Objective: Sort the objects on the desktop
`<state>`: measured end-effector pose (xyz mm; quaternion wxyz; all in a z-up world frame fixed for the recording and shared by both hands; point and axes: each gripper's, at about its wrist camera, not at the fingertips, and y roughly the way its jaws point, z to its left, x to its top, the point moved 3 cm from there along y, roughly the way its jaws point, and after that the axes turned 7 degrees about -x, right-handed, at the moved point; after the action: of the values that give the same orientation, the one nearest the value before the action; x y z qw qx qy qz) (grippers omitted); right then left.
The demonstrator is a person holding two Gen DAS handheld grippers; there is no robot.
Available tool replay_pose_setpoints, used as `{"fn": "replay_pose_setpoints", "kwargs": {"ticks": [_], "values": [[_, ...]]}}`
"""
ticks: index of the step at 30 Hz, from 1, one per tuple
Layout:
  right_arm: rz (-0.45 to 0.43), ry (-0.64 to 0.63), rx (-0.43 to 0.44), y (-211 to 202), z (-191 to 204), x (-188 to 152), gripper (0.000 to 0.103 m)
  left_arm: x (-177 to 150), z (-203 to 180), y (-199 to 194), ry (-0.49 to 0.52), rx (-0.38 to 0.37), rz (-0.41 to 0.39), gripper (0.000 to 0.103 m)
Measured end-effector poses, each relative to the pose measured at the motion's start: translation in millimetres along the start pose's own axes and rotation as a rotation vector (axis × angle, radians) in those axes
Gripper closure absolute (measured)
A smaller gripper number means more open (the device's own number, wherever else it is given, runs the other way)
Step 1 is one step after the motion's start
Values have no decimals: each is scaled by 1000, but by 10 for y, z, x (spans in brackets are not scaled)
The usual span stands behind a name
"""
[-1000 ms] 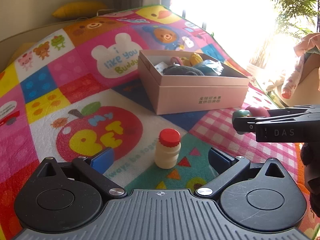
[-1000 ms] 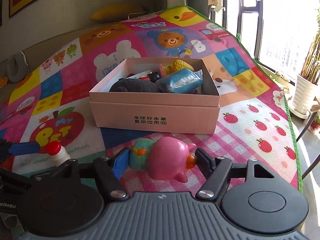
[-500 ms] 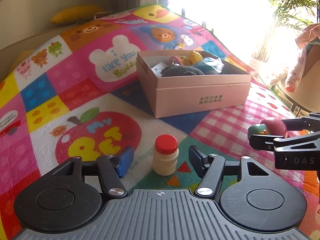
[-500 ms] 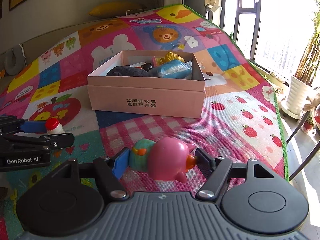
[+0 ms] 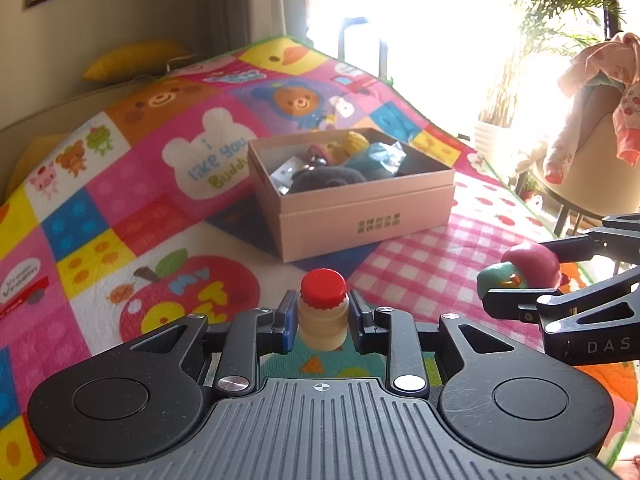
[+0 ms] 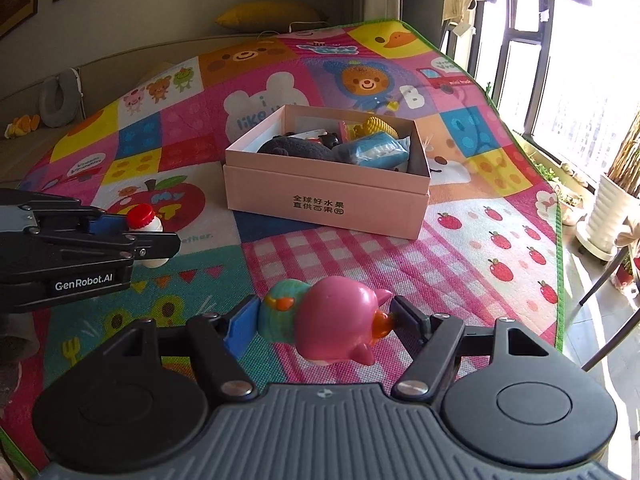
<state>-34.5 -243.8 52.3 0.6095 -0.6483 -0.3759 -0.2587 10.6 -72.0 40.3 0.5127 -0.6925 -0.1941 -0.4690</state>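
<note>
A small cream bottle with a red cap [image 5: 323, 312] stands upright between the pads of my left gripper [image 5: 322, 322], which is shut on it just above the play mat. The same bottle [image 6: 145, 224] shows at the left of the right wrist view, held by that gripper [image 6: 138, 236]. My right gripper [image 6: 320, 318] is shut on a pink and teal pig toy [image 6: 328, 320], carried above the mat; in the left wrist view the toy [image 5: 520, 272] hangs at the right edge. Beyond both stands an open pink box [image 6: 326, 196] [image 5: 360, 216] holding several toys.
A colourful cartoon play mat [image 6: 460, 240] covers the floor. A yellow cushion [image 6: 264, 16] lies by the far wall. Windows, a potted plant [image 6: 612, 208] and chair legs [image 6: 600, 292] stand along the mat's right edge. A chair draped with clothes [image 5: 600, 92] is at the right.
My left gripper went from wide open to shut on the red-capped bottle and rose a little with it. My right gripper, still holding the pig toy, drew back from the box.
</note>
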Motion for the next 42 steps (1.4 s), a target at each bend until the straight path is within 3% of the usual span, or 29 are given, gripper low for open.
{"fn": "replay_pose_setpoints", "kwargs": {"ticks": [10, 14, 19, 23, 28, 32, 40, 42], "values": [[-195, 43, -6, -688, -351, 613, 32, 723, -306, -487, 192, 31, -183, 73], [-280, 57, 20, -807, -439, 977, 32, 1038, -181, -359, 167, 22, -188, 73], [-322, 47, 27, -558, -441, 1373, 32, 1521, 137, -13, 116, -14, -176, 73], [-305, 14, 22, -60, -349, 1533, 32, 1790, 436, 348, 36, -50, -156, 73], [-199, 23, 21, 711, -269, 1569, 32, 1881, 643, 826, -7, -61, -105, 73], [-118, 46, 30, 1142, -280, 1378, 28, 1867, 693, 1194, -36, -95, -64, 73], [-181, 25, 23, 1011, -395, 1050, 18, 1530, 721, 1650, -68, -141, 33, 69], [-188, 34, 21, 977, -451, 1045, 17, 1411, 786, 1597, -88, -128, 35, 61]]}}
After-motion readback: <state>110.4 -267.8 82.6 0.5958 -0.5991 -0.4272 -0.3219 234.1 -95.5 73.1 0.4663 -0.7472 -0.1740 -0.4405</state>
